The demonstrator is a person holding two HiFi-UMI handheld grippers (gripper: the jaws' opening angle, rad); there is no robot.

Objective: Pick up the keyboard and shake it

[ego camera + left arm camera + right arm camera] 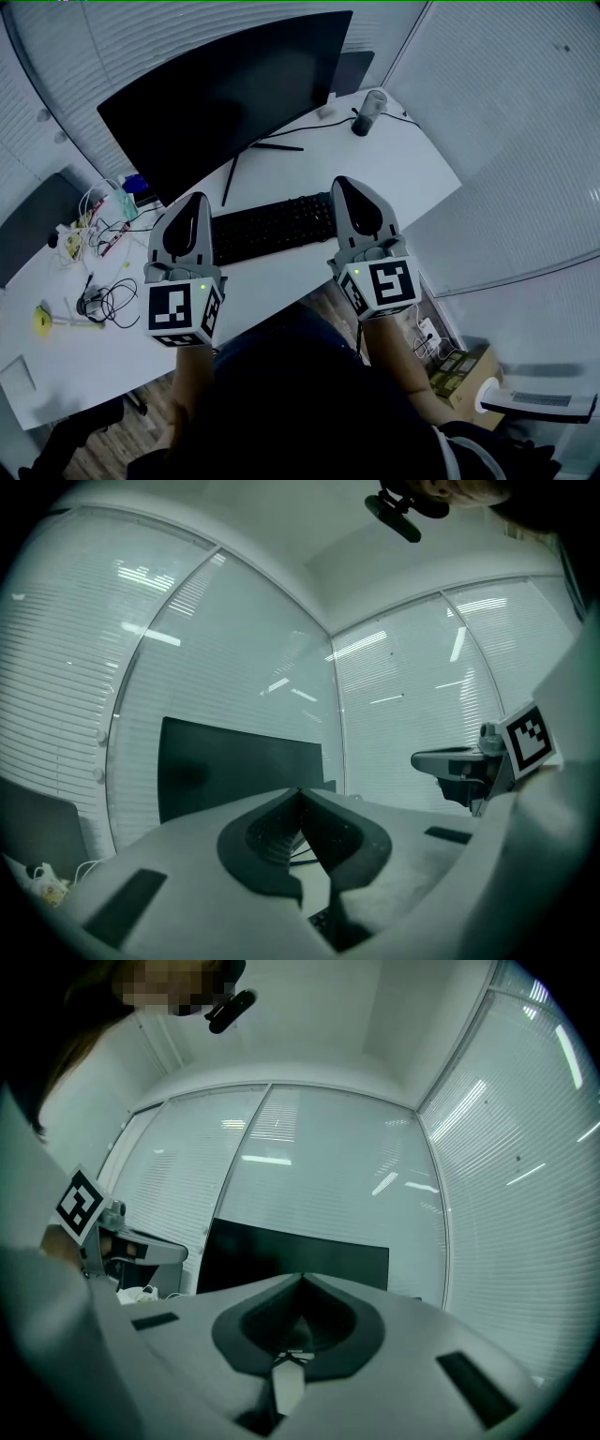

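Note:
A black keyboard [272, 228] lies flat on the white desk [412, 173], in front of a big dark monitor [234, 94]. My left gripper [199, 199] hovers over the keyboard's left end and my right gripper [342, 183] over its right end. Both are shut, tips touching, with nothing between them. In the left gripper view the jaws [300, 791] meet in front of the monitor [234, 766], and a bit of keyboard [321, 921] shows below them. In the right gripper view the shut gripper [302, 1277] also points at the monitor [291, 1255].
A grey tumbler [368, 112] stands at the desk's far right corner. Tangled cables [103, 300] and small items clutter the desk's left side. On the floor to the right are a cardboard box [459, 370] and a power strip [427, 333]. Blinds cover the windows all around.

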